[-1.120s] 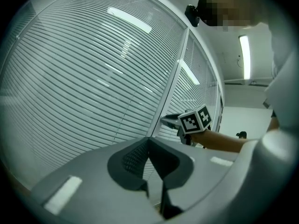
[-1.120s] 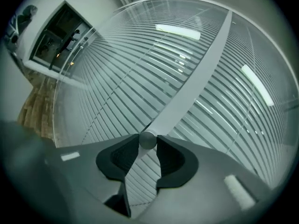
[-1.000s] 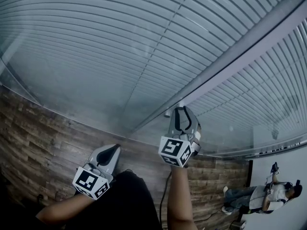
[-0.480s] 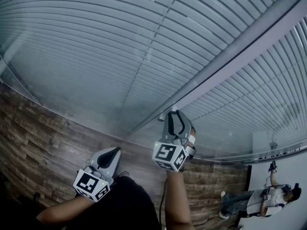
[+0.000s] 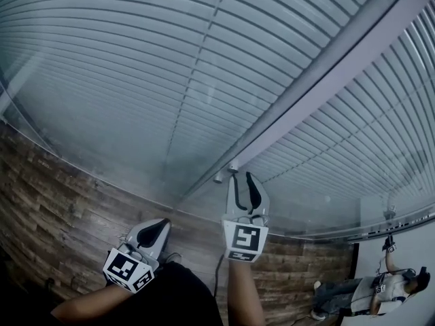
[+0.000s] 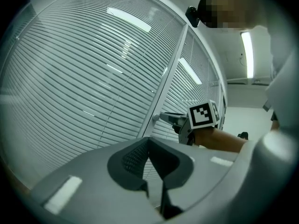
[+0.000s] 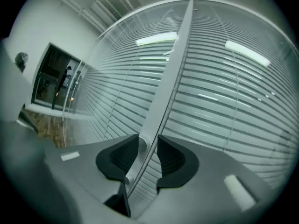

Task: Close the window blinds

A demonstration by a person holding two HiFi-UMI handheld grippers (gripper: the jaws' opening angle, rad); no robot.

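Now right gripper (image 5: 242,178) just widening astride knob (image 7: 141,145) on post (image 5: 326,77); left gripper (image 5: 162,224) pressed together.

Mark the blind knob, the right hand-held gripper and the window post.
blind knob (image 7: 141,145), right gripper view, its round end
right hand-held gripper (image 5: 242,177), head view, between its fingertips
window post (image 5: 333,80), head view, its flat face

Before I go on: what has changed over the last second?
The right gripper has rolled upright at the knob on the window post; its jaws have just been opening, with the knob between them but not clamped. The left gripper stays low, jaws shut and empty. The blinds look unchanged.
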